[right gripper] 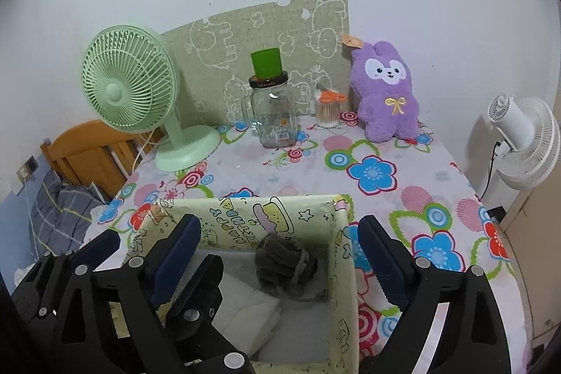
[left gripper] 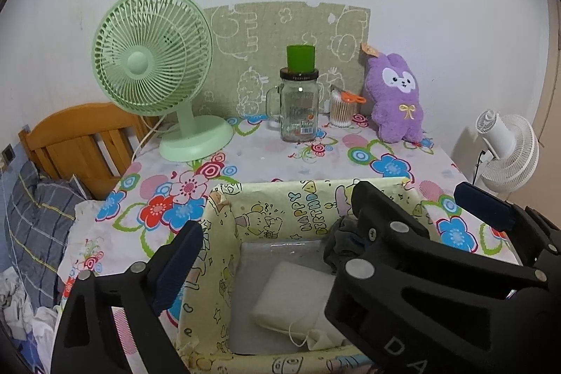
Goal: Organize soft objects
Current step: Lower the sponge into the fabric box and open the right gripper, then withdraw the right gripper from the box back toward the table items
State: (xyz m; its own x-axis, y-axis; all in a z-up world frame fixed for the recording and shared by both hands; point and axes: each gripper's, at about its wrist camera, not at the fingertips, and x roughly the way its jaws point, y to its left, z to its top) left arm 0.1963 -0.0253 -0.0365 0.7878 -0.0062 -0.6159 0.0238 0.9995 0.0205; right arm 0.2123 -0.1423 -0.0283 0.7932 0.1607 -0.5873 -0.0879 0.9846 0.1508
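A pale yellow fabric box [left gripper: 315, 183] [right gripper: 252, 200] printed with cartoons stands at the near edge of the table. Inside it lie a folded white cloth [left gripper: 294, 297] [right gripper: 249, 307] and a dark grey bundled cloth [left gripper: 342, 240] [right gripper: 284, 263]. Both grippers hover over the box and overlap. My left gripper [left gripper: 280, 244] is open, its pads touching nothing. My right gripper [right gripper: 279, 233] is open too, with the grey bundle lying below and apart from its pads. A purple plush bunny [left gripper: 396, 97] [right gripper: 385, 93] sits upright at the back right, against the wall.
A flowered cloth covers the table [left gripper: 263, 156]. At the back stand a green fan [left gripper: 150, 65], a glass jar [left gripper: 298, 107] with a green cup on its lid, and a tub of cotton swabs [left gripper: 340, 109]. A white fan [left gripper: 505, 149] stands off the table's right edge, a wooden bed frame [left gripper: 80, 135] to its left.
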